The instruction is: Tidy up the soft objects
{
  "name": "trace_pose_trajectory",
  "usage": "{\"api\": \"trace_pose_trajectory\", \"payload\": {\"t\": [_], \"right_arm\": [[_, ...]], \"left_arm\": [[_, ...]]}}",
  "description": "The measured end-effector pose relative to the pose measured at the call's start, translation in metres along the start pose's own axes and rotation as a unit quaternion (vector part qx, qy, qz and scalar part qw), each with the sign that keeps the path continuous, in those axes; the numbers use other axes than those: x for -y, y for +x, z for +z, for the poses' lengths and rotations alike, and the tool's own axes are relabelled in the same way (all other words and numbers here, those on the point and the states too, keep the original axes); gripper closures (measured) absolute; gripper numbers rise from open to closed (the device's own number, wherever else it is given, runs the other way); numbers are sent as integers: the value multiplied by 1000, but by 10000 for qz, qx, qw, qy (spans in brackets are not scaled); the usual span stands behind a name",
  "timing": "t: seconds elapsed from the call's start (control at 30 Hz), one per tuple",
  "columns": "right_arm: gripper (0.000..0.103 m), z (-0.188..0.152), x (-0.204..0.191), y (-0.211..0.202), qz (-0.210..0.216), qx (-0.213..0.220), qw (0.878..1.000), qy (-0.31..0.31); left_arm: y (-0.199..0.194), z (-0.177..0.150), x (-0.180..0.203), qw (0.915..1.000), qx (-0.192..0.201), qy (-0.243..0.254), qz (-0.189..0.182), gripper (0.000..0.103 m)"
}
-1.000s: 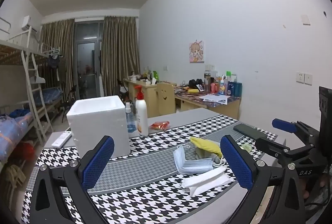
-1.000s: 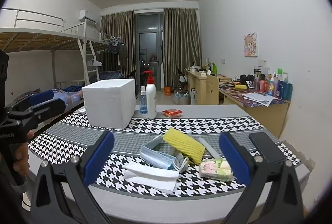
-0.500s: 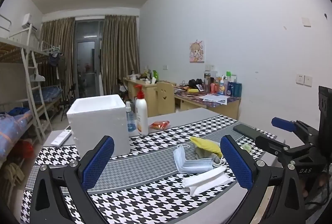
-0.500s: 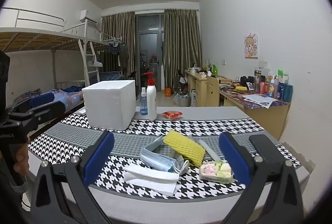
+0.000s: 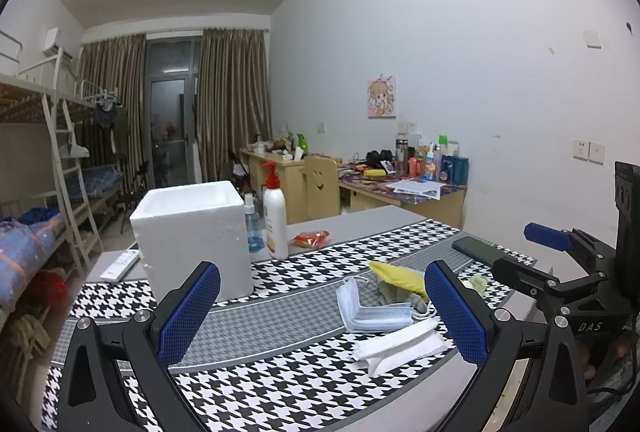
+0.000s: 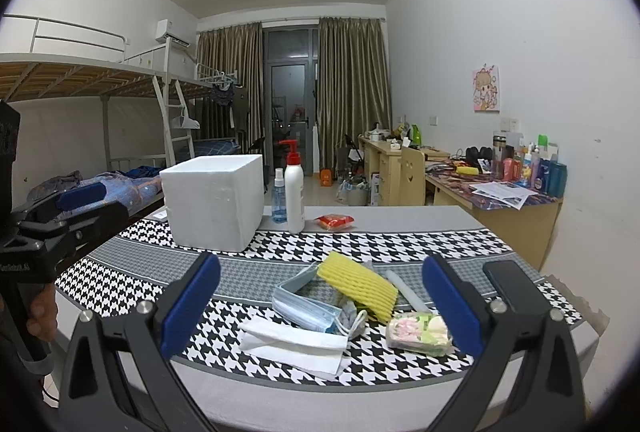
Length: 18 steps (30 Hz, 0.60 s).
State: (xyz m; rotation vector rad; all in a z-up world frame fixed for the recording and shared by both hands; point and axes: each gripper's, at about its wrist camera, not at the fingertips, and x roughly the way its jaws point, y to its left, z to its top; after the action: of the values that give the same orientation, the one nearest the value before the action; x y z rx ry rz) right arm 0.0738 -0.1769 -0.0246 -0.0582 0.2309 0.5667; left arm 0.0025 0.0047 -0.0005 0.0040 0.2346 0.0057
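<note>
Yellow sponge (image 6: 357, 286), masks (image 6: 306, 306) and tissue (image 6: 292, 342) lie heaped at lower centre of the bench (image 6: 400, 222); both grippers, left (image 5: 322, 312) and right (image 6: 320, 306), hover spread wide and empty, likely poised to pick.

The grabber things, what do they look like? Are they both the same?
Yes, they match. The left gripper and the right gripper are black angular frames with silver bolts, and each has two fingers faced with blue, mesh-textured pads. White letters "DAS" mark the right one's body in the left wrist view. A hand holds a black handle.
</note>
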Motion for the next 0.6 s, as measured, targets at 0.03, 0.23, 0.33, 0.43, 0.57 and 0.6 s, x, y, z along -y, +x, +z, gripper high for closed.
{"api": "trace_pose_trajectory", "payload": {"t": [0.03,0.23,0.33,0.43,0.57,0.6], "right_arm": [[1,0,0,0,-6,-1,10000,-3],[1,0,0,0,-4,6,10000,-2],[1,0,1,0,-15,4,10000,13],[1,-1,3,1,-44,-10,10000,29],[1,0,6,2,-50,-29,10000,53],[1,-1,7,2,-49,-28,10000,50]], "left_arm": [[0,0,0,10000,11,1,10,1],[0,1,1,10000,-6,16,-27,1],[0,2,1,10000,43,-1,30,1],[1,2,1,10000,12,-16,1,1],[4,2,1,10000,-22,-22,-2,1],[5,2,2,10000,-40,-12,-2,1]]}}
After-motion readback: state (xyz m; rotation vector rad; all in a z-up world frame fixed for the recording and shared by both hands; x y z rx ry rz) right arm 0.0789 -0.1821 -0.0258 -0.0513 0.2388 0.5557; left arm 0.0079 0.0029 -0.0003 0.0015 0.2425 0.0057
